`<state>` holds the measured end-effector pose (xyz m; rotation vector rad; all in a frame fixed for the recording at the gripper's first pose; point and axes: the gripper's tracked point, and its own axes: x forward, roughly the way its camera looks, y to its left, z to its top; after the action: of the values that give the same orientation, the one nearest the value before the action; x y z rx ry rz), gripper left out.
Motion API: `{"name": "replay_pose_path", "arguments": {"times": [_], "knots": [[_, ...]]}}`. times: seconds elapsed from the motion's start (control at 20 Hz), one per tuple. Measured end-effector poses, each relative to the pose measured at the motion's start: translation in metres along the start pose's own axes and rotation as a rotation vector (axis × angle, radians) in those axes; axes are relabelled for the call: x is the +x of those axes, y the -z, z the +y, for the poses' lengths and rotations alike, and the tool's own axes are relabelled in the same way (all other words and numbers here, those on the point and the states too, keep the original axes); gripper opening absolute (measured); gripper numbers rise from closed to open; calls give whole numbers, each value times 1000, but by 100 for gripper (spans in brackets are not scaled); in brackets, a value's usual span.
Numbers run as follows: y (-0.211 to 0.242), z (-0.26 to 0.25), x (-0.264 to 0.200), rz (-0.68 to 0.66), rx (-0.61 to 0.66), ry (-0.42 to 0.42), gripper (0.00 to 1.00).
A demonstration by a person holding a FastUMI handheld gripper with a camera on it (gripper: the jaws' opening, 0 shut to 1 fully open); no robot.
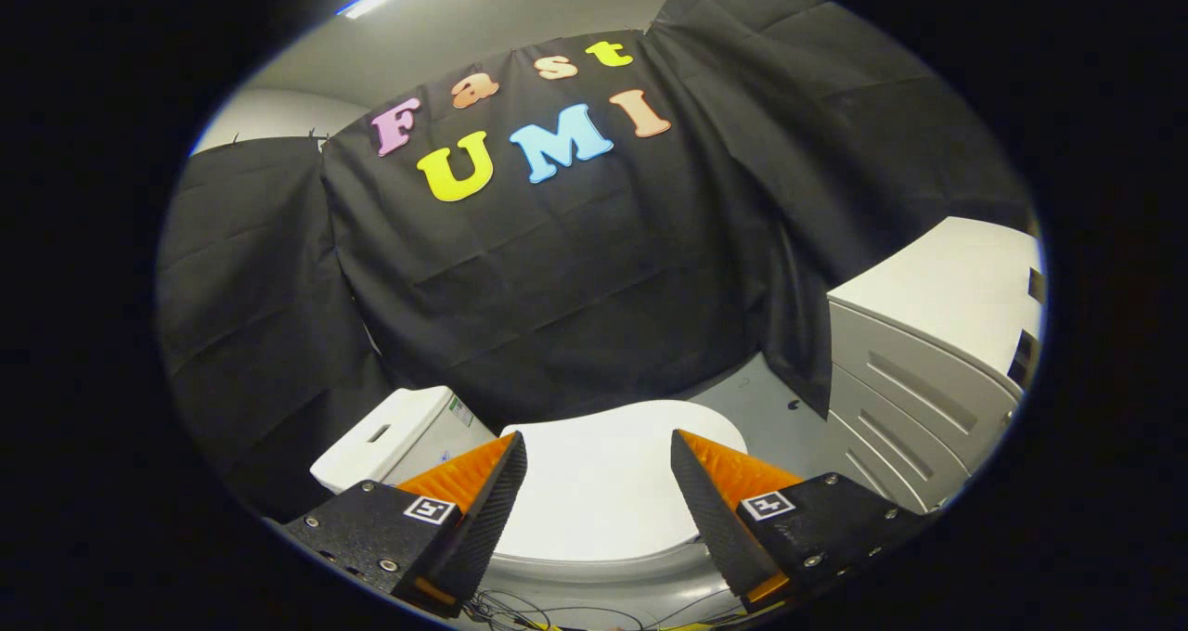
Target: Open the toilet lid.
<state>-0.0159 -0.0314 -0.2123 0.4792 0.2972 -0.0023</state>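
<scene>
Right now I hold the gripper (pixel 599 445) with its fingers spread wide and pinching nothing. The toilet lid (pixel 603 487) lies shut just ahead and below, seen between them. Its tank (pixel 399 441) sits off to the left, so I judge the liftable rim is rightward, toward open floor (pixel 789 427) before the cabinet (pixel 928 371).

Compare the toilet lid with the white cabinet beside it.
The toilet lid is rounded and smooth, lying flat and closed; the white cabinet is boxy with grooved fronts. The lid lies low between and just beyond the open gripper fingers; the cabinet stands taller, off to the side past the toilet. Both are white.
</scene>
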Motion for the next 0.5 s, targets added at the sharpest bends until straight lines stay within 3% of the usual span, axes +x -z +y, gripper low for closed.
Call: {"name": "replay_pose_path", "arguments": {"times": [0.25, 0.5], "knots": [[34, -23, 2, 13, 117, 22, 95], [88, -60, -4, 98, 175, 118, 94]]}}
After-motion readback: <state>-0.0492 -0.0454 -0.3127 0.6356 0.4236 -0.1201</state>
